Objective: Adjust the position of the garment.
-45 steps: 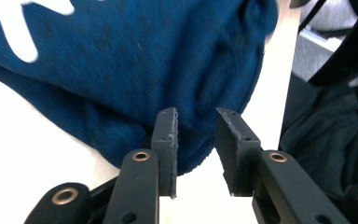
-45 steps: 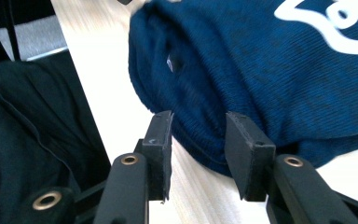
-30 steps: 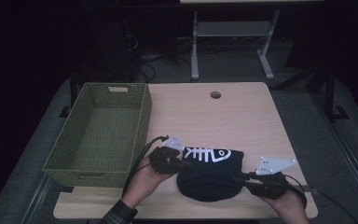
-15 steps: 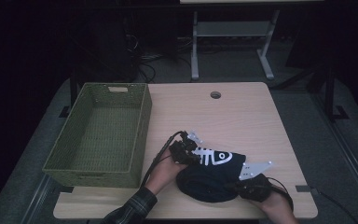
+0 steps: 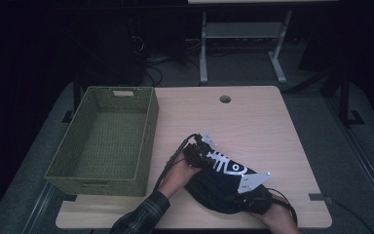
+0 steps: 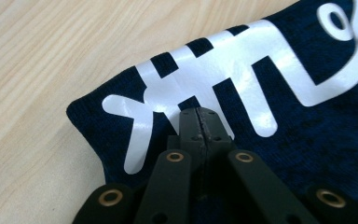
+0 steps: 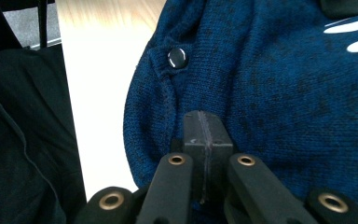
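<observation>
A dark blue knit garment (image 5: 214, 187) with a white fish-skeleton print (image 5: 224, 164) lies crumpled near the table's front edge. My left gripper (image 5: 208, 155) is shut, its closed tips resting on the print's tail end (image 6: 199, 112); I see no fabric between the jaws. My right gripper (image 5: 234, 199) is shut too, lying against the garment's near right part. In the right gripper view its closed tips (image 7: 204, 117) press into blue knit just below a dark snap button (image 7: 177, 58). A hand in a plaid sleeve (image 5: 143, 214) holds the left gripper.
An empty green woven basket (image 5: 147, 141) stands on the left of the wooden table (image 5: 253, 122). A round cable hole (image 5: 225, 99) is at the table's far side. The table's front edge runs just past the garment; black cables trail from both grippers.
The left gripper has slid right onto the fish print. The right gripper has come left and down onto the garment's near side. The garment's outline has shifted a little.
</observation>
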Demonstrator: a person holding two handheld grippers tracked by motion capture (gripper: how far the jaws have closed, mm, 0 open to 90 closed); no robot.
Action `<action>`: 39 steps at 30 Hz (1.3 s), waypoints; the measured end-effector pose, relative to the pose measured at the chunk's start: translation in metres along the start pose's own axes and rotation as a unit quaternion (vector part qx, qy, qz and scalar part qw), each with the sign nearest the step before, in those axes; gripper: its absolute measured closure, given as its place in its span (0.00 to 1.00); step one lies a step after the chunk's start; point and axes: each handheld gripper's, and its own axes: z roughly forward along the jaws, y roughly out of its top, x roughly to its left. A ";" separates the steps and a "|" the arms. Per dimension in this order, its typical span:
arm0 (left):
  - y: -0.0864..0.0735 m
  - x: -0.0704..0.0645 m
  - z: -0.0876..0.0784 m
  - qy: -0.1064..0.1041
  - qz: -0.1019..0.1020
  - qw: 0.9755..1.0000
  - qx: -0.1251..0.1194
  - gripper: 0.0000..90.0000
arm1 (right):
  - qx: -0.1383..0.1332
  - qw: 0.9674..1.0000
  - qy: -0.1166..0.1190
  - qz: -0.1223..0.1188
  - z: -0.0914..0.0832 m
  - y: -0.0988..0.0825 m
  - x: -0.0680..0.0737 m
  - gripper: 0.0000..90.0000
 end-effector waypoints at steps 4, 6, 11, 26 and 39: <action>-0.001 0.000 -0.016 -0.001 -0.009 1.000 -0.010 0.88 | -0.013 1.000 -0.015 0.000 -0.012 0.001 0.001 0.86; -0.002 -0.001 -0.022 -0.001 -0.017 1.000 -0.017 0.80 | -0.022 0.999 -0.029 0.004 -0.021 0.000 0.000 0.80; -0.007 0.001 -0.033 0.015 -0.032 0.999 -0.016 0.62 | -0.042 0.997 -0.069 0.017 -0.041 -0.005 -0.004 0.67; -0.031 0.016 -0.021 0.017 -0.067 0.998 0.003 0.27 | -0.055 0.971 -0.210 0.100 -0.075 -0.043 -0.040 0.23; -0.037 0.020 -0.010 0.009 -0.066 0.998 0.010 0.21 | -0.040 0.949 -0.256 0.181 -0.071 -0.075 -0.075 0.14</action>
